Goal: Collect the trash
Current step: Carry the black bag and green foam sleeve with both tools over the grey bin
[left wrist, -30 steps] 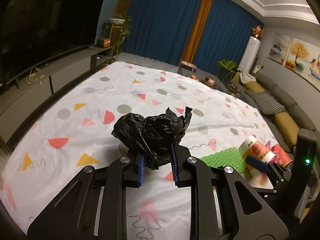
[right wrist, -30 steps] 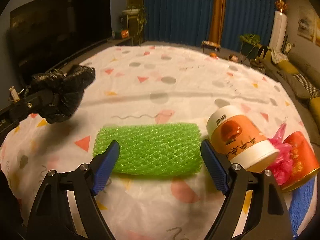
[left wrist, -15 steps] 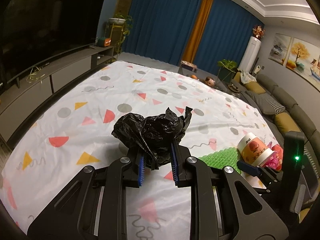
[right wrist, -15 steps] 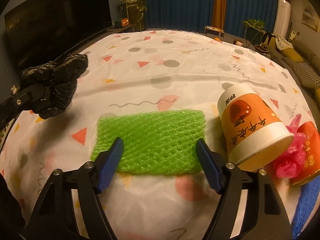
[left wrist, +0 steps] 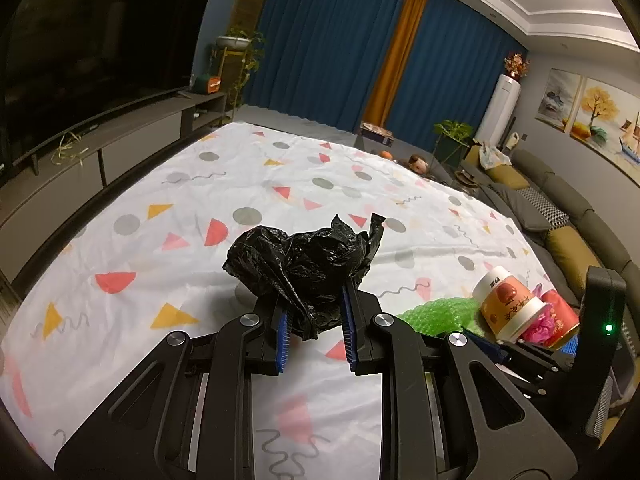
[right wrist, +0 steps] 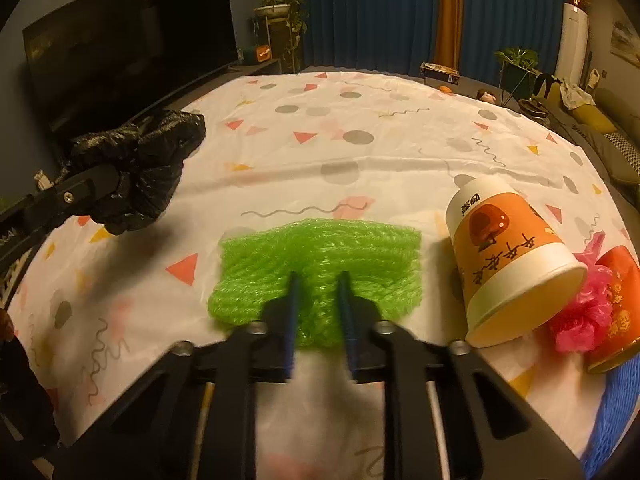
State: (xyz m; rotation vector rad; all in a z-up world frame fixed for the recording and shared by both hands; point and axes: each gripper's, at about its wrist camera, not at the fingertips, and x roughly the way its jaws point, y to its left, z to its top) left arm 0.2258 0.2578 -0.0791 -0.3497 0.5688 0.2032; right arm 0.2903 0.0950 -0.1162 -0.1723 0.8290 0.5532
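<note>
Your right gripper [right wrist: 318, 292] blurred, fingertips sunk in the green foam net [right wrist: 320, 264] on the patterned sheet [right wrist: 360, 148], pinching its near edge, your left gripper [left wrist: 314, 312] clamping the crumpled black bag [left wrist: 304, 264] above the sheet

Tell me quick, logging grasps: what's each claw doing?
Left claw: closed on the black bag.
Right claw: closed on the green foam net.

Deep blue curtains [left wrist: 328, 52] with an orange panel [left wrist: 394, 60] cover the far wall. A large dark television [left wrist: 92, 60] stands left; a grey sofa [left wrist: 576, 216] lines the right wall beneath paintings [left wrist: 592, 116].
</note>
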